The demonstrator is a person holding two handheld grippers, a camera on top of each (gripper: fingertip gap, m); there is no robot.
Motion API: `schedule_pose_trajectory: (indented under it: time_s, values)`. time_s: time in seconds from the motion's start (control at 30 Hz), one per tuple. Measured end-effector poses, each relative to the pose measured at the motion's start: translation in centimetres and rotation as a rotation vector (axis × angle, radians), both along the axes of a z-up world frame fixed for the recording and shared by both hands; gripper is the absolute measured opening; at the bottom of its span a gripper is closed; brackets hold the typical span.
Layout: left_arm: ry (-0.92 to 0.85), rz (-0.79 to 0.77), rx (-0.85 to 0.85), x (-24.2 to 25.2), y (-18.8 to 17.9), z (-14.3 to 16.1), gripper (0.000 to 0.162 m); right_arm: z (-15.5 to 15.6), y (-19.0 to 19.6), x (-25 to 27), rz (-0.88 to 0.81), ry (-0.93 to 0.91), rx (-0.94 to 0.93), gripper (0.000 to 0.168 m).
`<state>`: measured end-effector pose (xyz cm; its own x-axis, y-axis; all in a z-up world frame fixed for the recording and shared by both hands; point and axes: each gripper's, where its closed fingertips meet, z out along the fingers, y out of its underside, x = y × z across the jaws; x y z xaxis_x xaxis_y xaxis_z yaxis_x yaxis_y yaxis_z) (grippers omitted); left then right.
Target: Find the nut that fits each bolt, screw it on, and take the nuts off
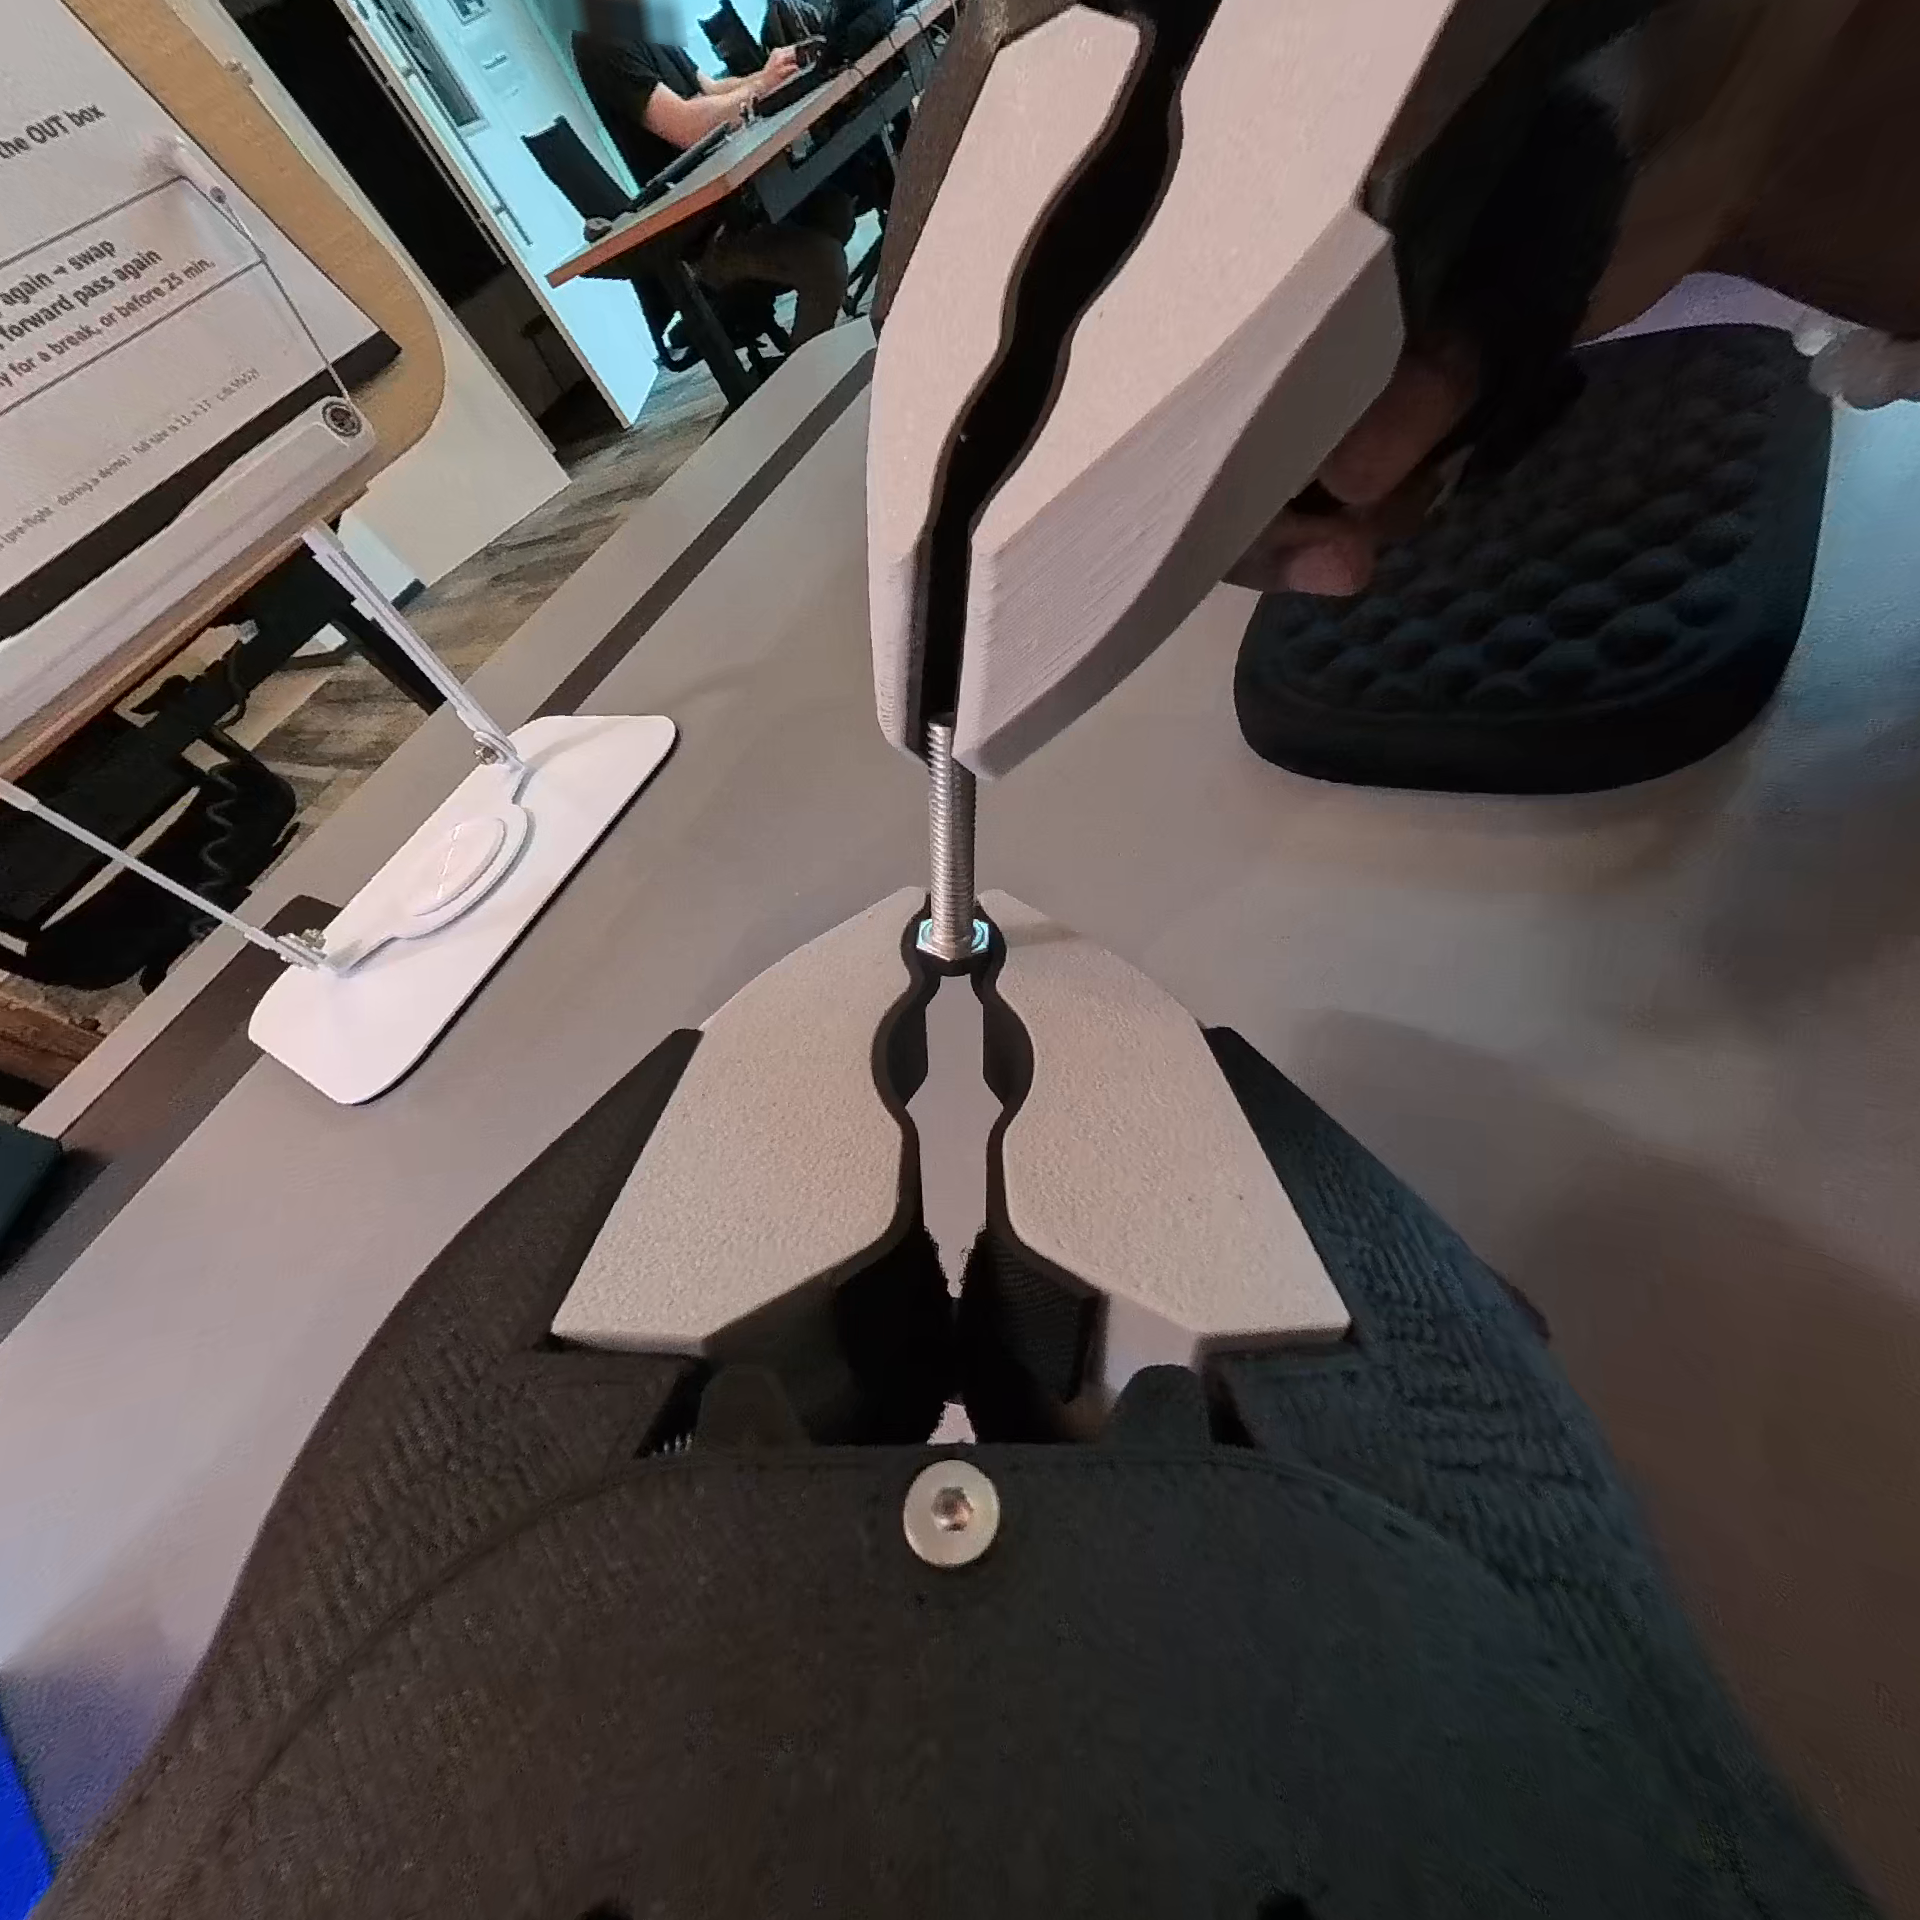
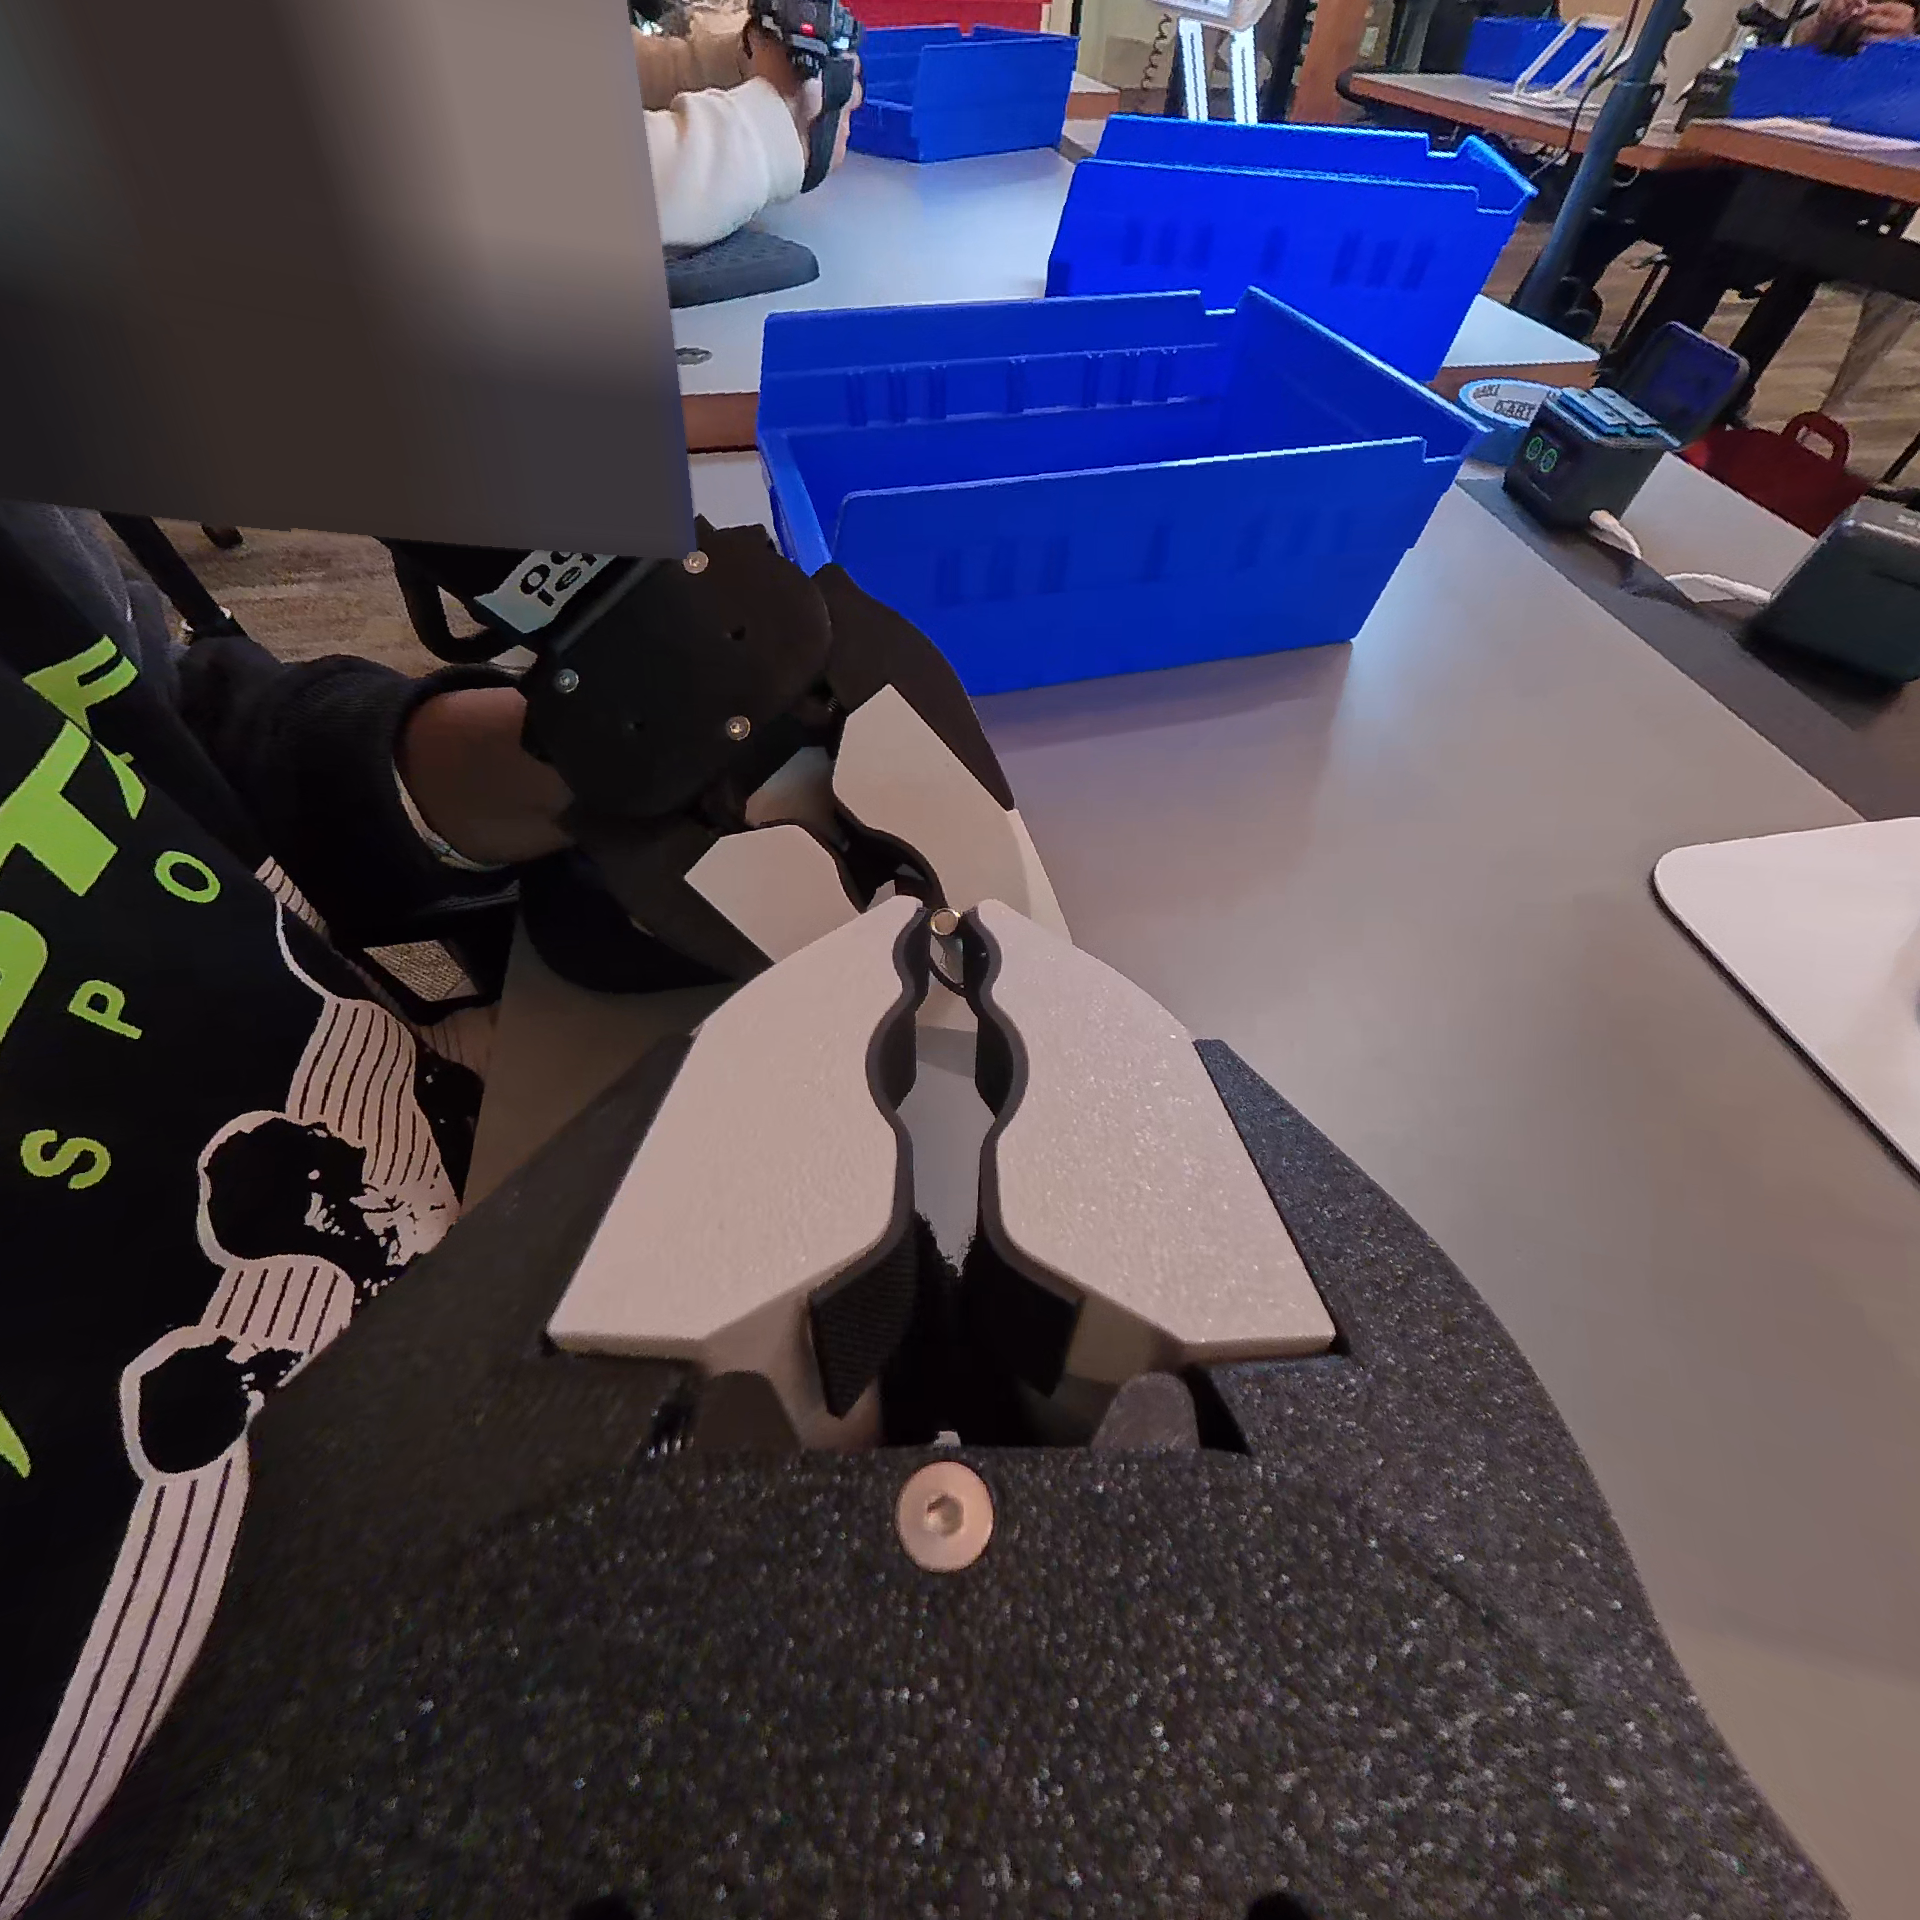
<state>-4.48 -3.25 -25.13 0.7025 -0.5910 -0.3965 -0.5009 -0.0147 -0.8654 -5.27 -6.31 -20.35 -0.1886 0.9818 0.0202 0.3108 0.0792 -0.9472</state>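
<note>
In the left wrist view, my left gripper (image 1: 951,935) is shut on a small silver hex nut (image 1: 954,943) at its fingertips. A thin threaded silver bolt (image 1: 943,831) rises out of the nut. My right gripper (image 1: 940,727) comes down from above and is shut on the bolt's upper end. Both are held above the grey table (image 1: 1351,935). In the right wrist view, my right gripper (image 2: 945,925) pinches the bolt (image 2: 945,921), seen end on. The left gripper (image 2: 914,883) meets it from the left, held by a hand in a dark sleeve. The nut is hidden there.
Blue plastic bins (image 2: 1122,540) stand on the table beyond the grippers. A black textured wrist pad (image 1: 1538,603) lies at the far right. A white stand base (image 1: 468,914) holds up a printed sign (image 1: 125,312) on the left. A dark charger box (image 2: 1590,457) sits by the table's right edge. The left gripper's tips are roughly 5 centimetres from the right gripper's.
</note>
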Motion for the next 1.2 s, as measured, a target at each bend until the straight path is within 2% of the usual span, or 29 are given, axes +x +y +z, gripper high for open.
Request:
schedule_pose_trajectory:
  time_s: [0.47, 0.63, 0.73, 0.8, 0.87, 0.97, 1.07, 1.2]
  values:
    - [-0.006, -0.023, -0.021, 0.3, -0.2, -0.3, 0.005, -0.3, -0.3, 0.1, 0.027, -0.014, 0.012, 0.006]
    - [-0.089, -0.045, -0.063, 0.5, -0.5, 0.0, 0.004, 0.2, -0.2, 0.0, 0.030, 0.013, 0.005, 0.007]
    - [-0.233, 0.006, -0.095, -0.7, 0.0, 1.0, 0.004, 0.5, 0.6, 0.0, -0.021, 0.028, -0.025, 0.025]
    - [-0.369, 0.032, -0.116, -1.9, 0.2, 1.9, 0.004, -0.8, 0.4, 0.6, -0.002, -0.058, -0.072, 0.034]
    - [-0.465, 0.027, -0.139, -2.7, 0.2, 2.5, 0.004, -4.2, -0.5, 1.9, 0.062, -0.280, -0.115, 0.043]
    - [-0.507, 0.021, -0.154, -2.9, 0.2, 2.5, 0.004, -8.7, -1.0, 3.1, 0.095, -0.509, -0.046, 0.032]
    - [-0.490, 0.020, -0.165, -2.7, 0.2, 2.2, 0.004, -10.4, -1.5, 2.7, 0.124, -0.567, 0.000, 0.023]
    - [-0.479, 0.008, -0.177, -2.5, 0.1, 2.0, 0.004, -11.3, -1.5, 1.9, 0.145, -0.581, 0.060, 0.019]
